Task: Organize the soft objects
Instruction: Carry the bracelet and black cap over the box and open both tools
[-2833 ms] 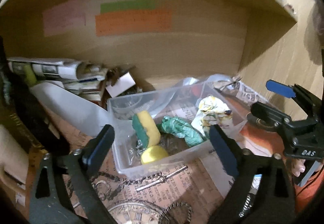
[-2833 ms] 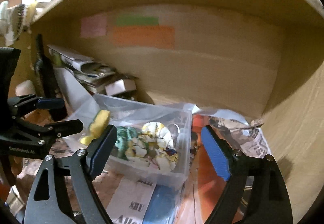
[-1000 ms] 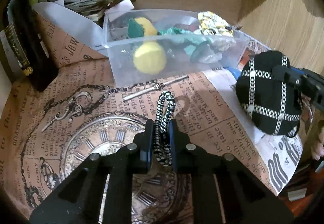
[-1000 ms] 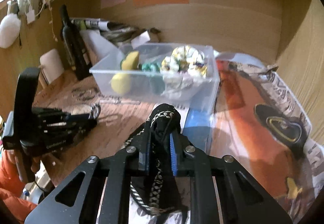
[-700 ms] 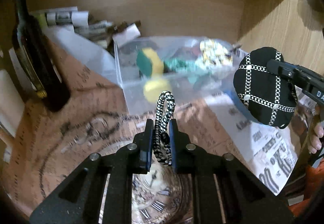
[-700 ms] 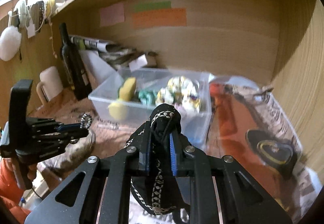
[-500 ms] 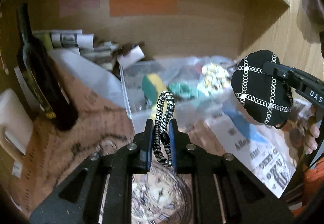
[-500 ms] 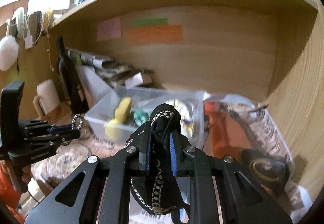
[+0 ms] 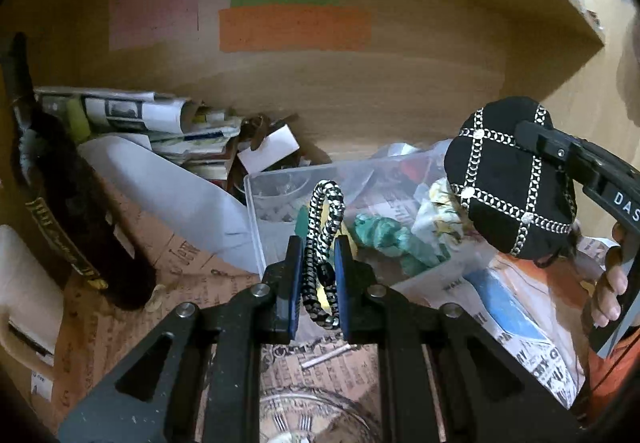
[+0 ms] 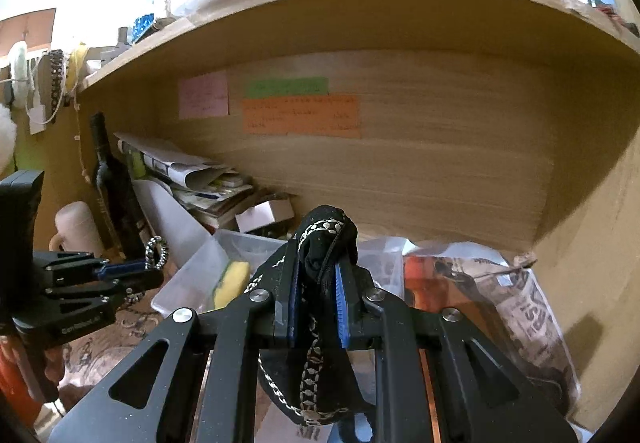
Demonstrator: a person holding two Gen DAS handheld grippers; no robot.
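Note:
My left gripper (image 9: 318, 255) is shut on a black-and-white braided hair tie (image 9: 323, 235) and holds it in the air in front of a clear plastic bin (image 9: 256, 219). The bin holds a green-and-yellow sponge (image 10: 232, 279), a green scrunchie (image 9: 384, 239) and a yellow-patterned white cloth (image 9: 438, 211). My right gripper (image 10: 318, 283) is shut on a black fabric pouch with silver chain trim (image 10: 316, 343). The pouch also shows in the left wrist view (image 9: 508, 179), hanging above the bin's right end. The left gripper shows in the right wrist view (image 10: 132, 271).
A dark bottle (image 9: 72, 211) and a white mug (image 10: 76, 229) stand at the left. Rolled newspapers (image 9: 132, 115) and a white sheet (image 9: 176, 195) lie behind the bin. Printed paper (image 9: 516, 327) covers the desk. A wooden shelf (image 10: 360, 3) overhangs; a side wall (image 10: 592, 263) stands right.
Both grippers have risen and tilted up, each still holding its item. The pouch has moved over the bin's right end, and the hair tie now stands in front of the bin.

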